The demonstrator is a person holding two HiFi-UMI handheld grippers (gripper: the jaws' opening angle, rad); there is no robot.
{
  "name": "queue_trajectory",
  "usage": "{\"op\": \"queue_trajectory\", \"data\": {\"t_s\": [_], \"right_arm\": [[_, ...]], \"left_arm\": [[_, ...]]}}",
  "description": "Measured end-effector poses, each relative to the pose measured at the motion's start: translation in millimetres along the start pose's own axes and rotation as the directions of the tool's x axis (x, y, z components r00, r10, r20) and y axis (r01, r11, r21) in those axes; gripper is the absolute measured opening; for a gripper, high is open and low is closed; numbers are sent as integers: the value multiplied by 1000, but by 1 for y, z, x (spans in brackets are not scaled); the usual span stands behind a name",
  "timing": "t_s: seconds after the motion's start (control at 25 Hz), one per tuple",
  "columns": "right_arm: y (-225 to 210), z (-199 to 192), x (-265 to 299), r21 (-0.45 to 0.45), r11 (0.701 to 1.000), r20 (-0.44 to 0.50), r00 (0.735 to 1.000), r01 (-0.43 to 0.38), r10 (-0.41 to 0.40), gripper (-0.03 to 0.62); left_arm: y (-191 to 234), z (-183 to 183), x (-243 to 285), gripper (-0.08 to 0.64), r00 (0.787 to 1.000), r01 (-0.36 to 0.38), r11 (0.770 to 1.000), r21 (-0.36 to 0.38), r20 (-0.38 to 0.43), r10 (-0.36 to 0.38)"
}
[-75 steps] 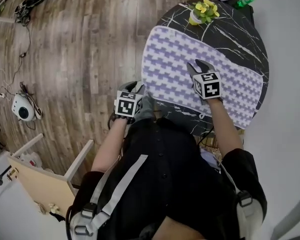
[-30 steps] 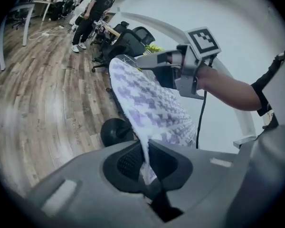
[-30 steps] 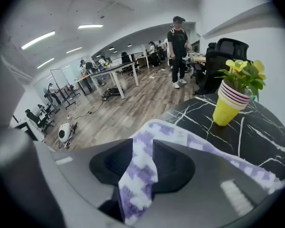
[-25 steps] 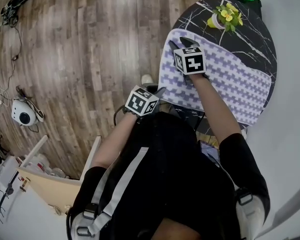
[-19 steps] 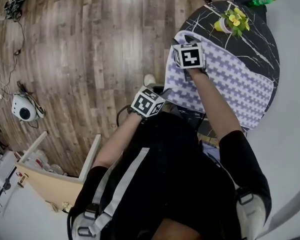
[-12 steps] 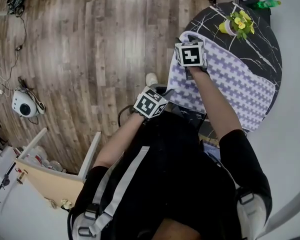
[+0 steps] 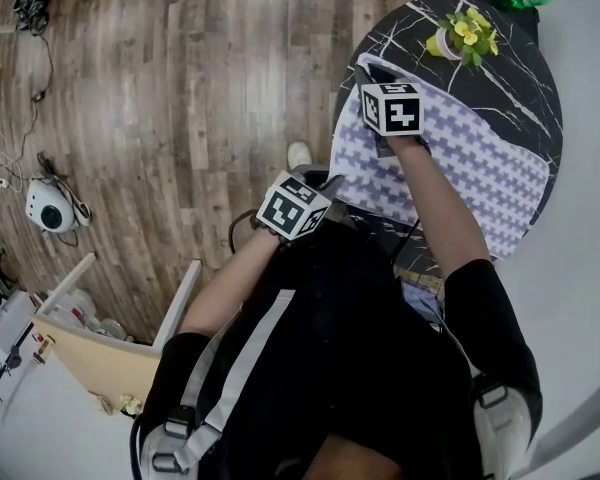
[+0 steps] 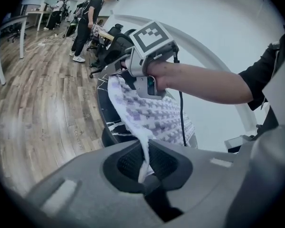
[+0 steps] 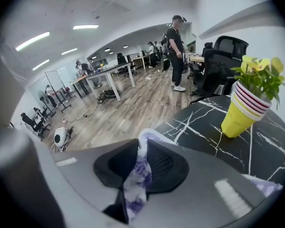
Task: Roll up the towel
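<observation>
The purple-and-white towel (image 7: 460, 148) lies spread on the round black marble table (image 7: 525, 63), one corner at the table's rim pinched in the fully closed left gripper (image 8: 145, 159), another held in the right gripper (image 9: 141, 161), whose jaws have just been closing on it
</observation>
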State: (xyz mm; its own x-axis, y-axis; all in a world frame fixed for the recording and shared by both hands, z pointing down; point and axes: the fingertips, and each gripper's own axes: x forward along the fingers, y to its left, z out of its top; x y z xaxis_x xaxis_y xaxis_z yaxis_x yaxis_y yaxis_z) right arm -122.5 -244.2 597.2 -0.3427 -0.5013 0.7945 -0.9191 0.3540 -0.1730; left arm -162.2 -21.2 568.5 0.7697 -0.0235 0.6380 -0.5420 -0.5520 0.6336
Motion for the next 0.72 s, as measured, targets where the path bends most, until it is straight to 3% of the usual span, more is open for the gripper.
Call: {"op": "queue_trajectory", "data": {"t_s": [0.32, 0.72], "right_arm": [[-17, 10, -48, 88, 975, 133, 972, -204, 191, 64], [-80, -30, -105, 48, 969, 160, 960, -242, 232, 66]], "left_arm": [[-42, 6, 20, 25, 997, -75, 996, -56, -37, 73], [-107, -1, 65, 53, 982, -188, 978, -87, -38, 185]]}}
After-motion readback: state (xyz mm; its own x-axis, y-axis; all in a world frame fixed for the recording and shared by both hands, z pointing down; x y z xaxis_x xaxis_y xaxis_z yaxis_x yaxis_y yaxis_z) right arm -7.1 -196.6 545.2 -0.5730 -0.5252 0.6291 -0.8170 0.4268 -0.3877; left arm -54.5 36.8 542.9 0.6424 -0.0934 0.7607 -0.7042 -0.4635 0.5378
